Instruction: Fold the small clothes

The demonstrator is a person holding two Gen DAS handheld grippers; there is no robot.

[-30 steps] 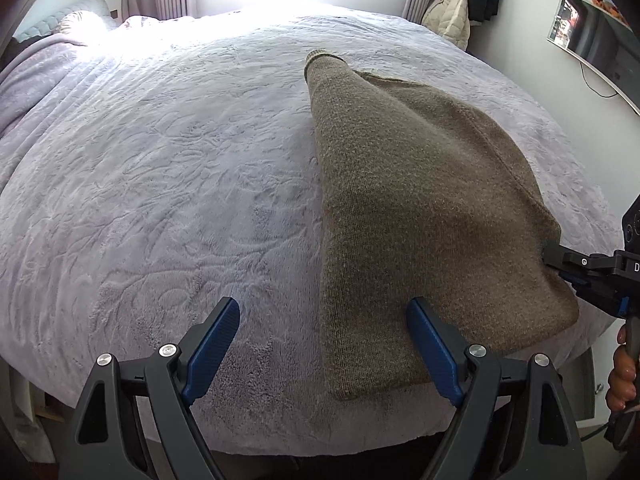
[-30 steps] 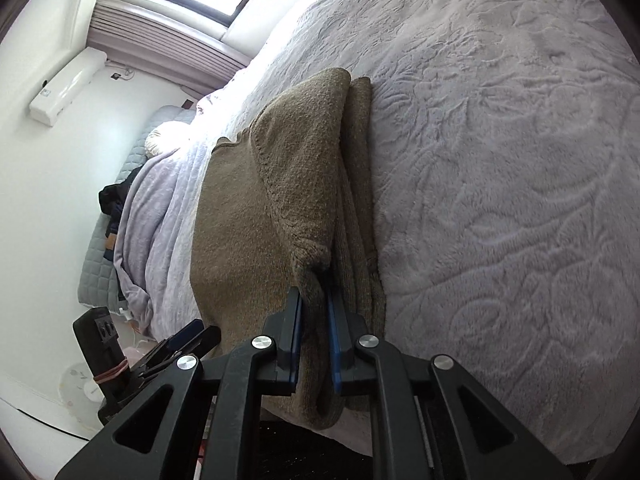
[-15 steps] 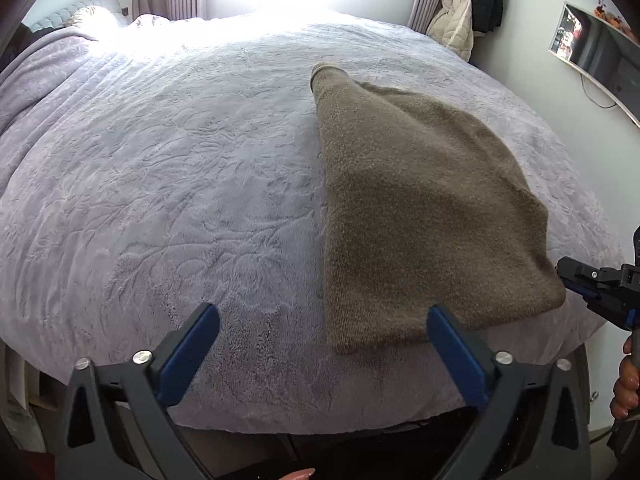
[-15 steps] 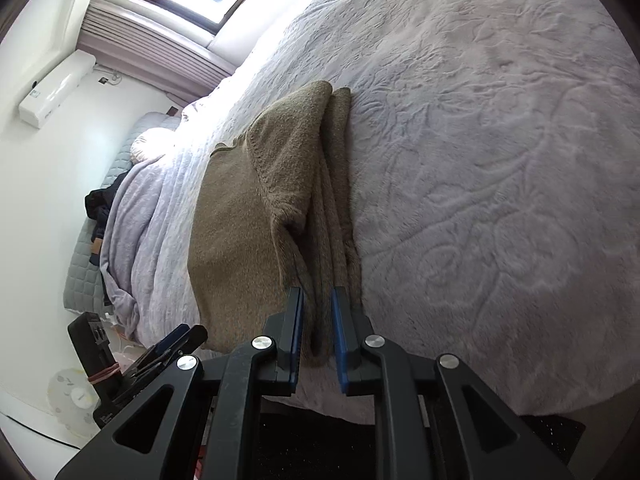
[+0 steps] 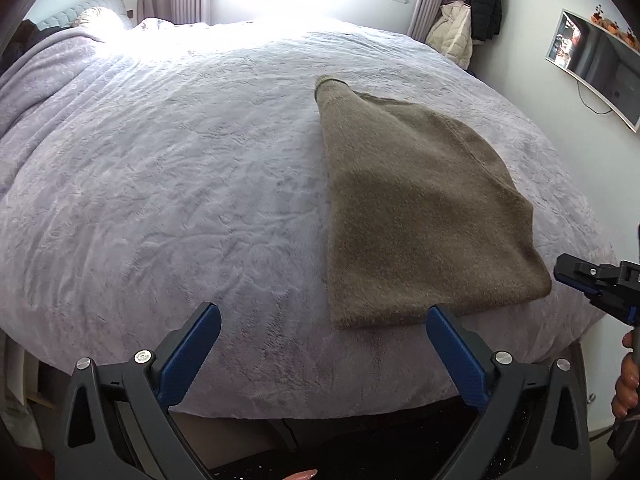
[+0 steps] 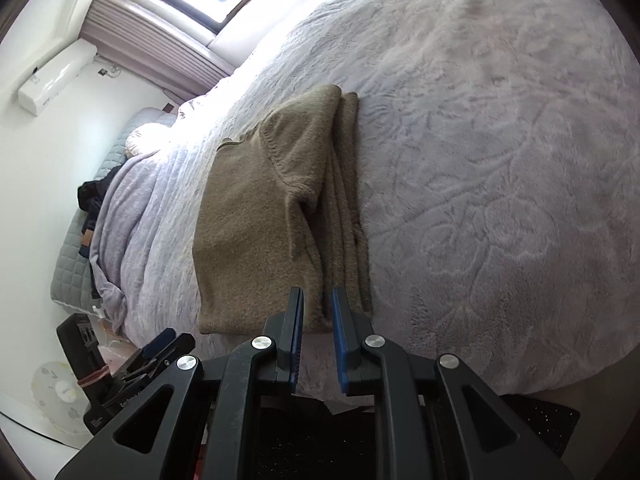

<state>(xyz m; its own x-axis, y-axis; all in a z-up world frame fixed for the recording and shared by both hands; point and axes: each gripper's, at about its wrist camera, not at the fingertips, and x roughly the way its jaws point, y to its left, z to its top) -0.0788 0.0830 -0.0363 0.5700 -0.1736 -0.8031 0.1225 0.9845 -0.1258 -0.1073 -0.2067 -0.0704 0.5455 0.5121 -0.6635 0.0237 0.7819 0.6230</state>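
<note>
A brown knitted sweater (image 5: 420,208) lies folded lengthways on the lilac bedspread (image 5: 180,180), near the bed's front right edge. My left gripper (image 5: 320,320) hovers wide open above the bed's near edge, with nothing between its fingers; its right fingertip overlaps the sweater's near hem. In the right wrist view the sweater (image 6: 256,220) shows its stacked folded layers. My right gripper (image 6: 316,300) sits at the sweater's near end, its jaws opening with a narrow gap and no cloth pinched. In the left wrist view the right gripper (image 5: 564,270) stands just off the sweater's corner.
The bed (image 6: 500,160) fills both views, with a pillow (image 5: 96,20) at its head. Coats (image 5: 468,28) hang in the far corner by the window. A screen (image 5: 596,64) hangs on the right wall. A small fan (image 6: 56,388) stands on the floor.
The right gripper has let go of the sweater's folded edge and drawn back. The left gripper widened fully and pulled back and up from the hem. The sweater now lies flat.
</note>
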